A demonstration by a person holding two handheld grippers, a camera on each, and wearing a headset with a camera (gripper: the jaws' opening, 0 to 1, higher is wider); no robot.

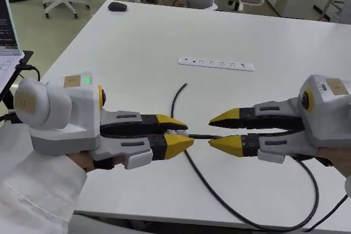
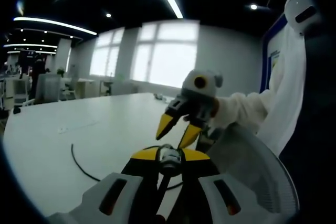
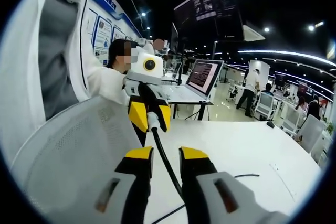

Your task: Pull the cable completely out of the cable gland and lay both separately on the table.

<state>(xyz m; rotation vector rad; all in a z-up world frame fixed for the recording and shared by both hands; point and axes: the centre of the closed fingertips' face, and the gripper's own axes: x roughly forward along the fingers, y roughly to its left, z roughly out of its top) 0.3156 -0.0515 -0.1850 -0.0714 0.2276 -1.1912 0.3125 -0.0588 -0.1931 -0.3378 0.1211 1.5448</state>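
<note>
Your left gripper [image 1: 185,133] is closed tight on the white cable gland [image 1: 174,133] and holds it just above the near part of the desk [image 1: 164,36]. Your right gripper [image 1: 211,132] faces it tip to tip from the right, near but not touching. Its 2 jaws stand apart, 1 on each side of the black cable [image 1: 200,136], and grip nothing. In the right gripper view a gap shows on both sides of the cable. The cable is still in the gland and runs right between those open jaws. The rest of it loops along the near right of the desk and passes under the grippers. Its free end lies farther out, near the white power strip [image 1: 216,64]. A dark mouse [image 1: 117,6] sits at the far left of the desk.
</note>
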